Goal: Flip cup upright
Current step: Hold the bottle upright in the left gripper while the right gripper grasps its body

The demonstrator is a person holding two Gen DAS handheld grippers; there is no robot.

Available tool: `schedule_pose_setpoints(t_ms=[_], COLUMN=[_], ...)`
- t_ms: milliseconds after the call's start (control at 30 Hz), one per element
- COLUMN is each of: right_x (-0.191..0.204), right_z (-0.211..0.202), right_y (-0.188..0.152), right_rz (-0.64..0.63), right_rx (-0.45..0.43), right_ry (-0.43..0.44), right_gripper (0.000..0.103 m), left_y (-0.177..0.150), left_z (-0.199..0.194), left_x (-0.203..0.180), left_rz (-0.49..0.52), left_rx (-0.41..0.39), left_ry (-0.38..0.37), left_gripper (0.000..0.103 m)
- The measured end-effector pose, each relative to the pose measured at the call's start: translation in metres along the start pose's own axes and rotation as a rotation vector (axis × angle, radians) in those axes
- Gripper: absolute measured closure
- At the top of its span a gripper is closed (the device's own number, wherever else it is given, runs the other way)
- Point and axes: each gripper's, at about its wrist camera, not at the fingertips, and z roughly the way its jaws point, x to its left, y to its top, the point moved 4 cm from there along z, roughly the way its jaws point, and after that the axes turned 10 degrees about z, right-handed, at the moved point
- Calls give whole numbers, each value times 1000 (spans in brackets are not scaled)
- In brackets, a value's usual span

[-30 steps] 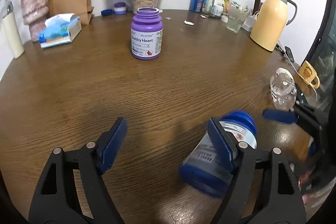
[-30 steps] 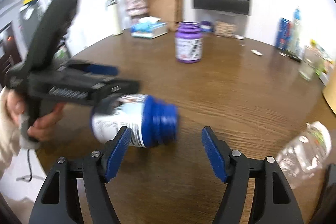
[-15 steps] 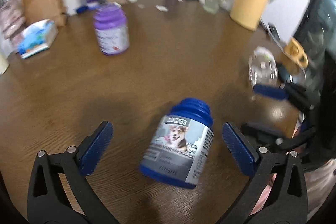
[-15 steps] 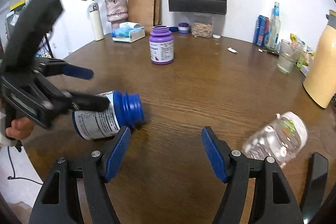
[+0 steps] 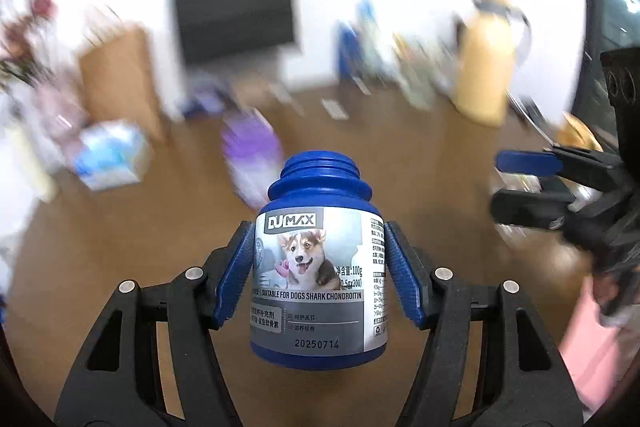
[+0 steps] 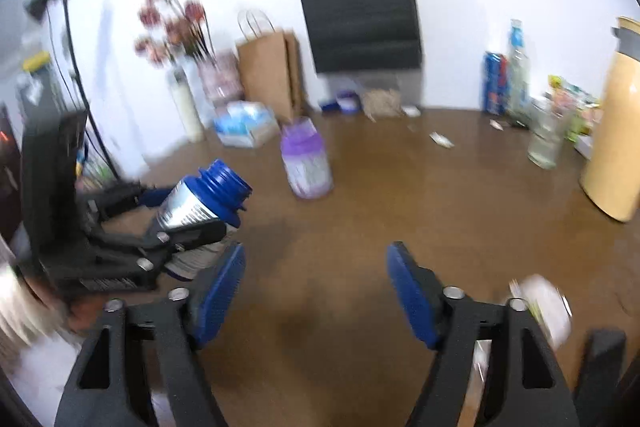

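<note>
The cup is a blue bottle (image 5: 318,267) with a silver dog label and an uncapped threaded neck. My left gripper (image 5: 320,267) is shut on its sides, and in the left wrist view its neck points up. Seen from the right wrist, the same blue bottle (image 6: 200,203) hangs tilted above the table, neck up and to the right, in the left gripper's black jaws. My right gripper (image 6: 316,291) stands open over bare wood with nothing between its fingers, to the right of the bottle.
A purple bottle (image 6: 306,163) stands upright mid-table. A clear plastic bottle (image 6: 548,307) lies by my right gripper. At the back are a brown paper bag (image 6: 272,71), a tissue box (image 6: 246,125), a glass (image 6: 546,135) and a yellow thermos (image 6: 616,143).
The blue bottle lay on its side on the table between my open left fingers. My left gripper has shut on it and raised it, neck upward. The right gripper drew back to the right.
</note>
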Motion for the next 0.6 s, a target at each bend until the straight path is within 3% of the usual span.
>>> schedule_pose_setpoints(t_ms=[133, 267, 367, 467, 600], right_x=[20, 56, 86, 113, 120], right_z=[31, 74, 104, 135, 164], right_y=[69, 119, 145, 158, 166], right_rz=[113, 113, 92, 31, 17], right_rx=[5, 59, 111, 139, 139], right_ry=[207, 320, 356, 312, 290], right_gripper=[12, 12, 12, 12, 12], left_y=[21, 45, 53, 56, 51], left_z=[-4, -3, 8, 21, 39], left_x=[45, 74, 87, 103, 112], left_rz=[-78, -69, -45, -72, -61], left_rx=[-160, -320, -350, -404, -424], left_ry=[107, 221, 251, 239, 240], left_gripper=[43, 43, 43, 43, 43])
